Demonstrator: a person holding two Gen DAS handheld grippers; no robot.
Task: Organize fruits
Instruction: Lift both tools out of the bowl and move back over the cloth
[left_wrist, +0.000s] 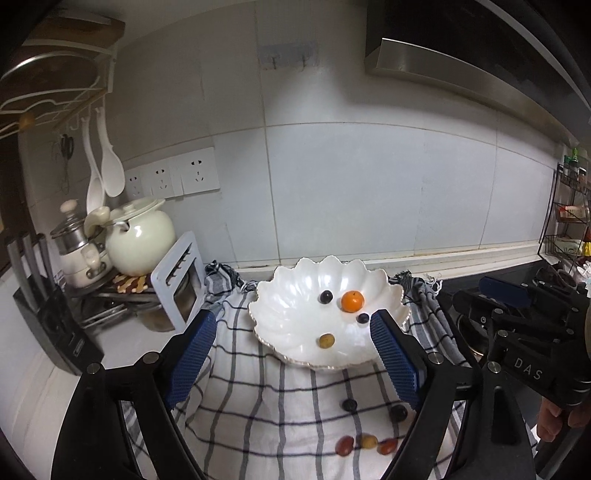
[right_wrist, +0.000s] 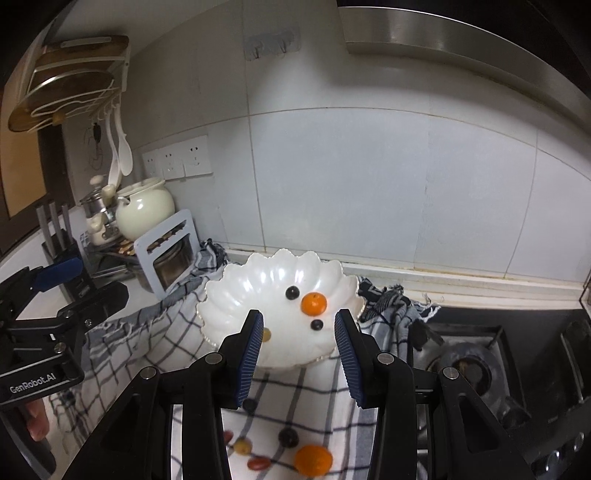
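We hold both claws empty above the checked cloth (left_wrist: 258, 417): left claw (left_wrist: 293, 354) wide, right claw (right_wrist: 299, 354) narrower. The bowl (left_wrist: 295, 291) holds four fruits; the loose orange (right_wrist: 313, 458) and small fruits (left_wrist: 366, 441) lie close together, so a careless grasp may roll neighbours off the worktop.

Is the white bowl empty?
No. The white bowl holds a small orange, two dark fruits and a yellowish one.
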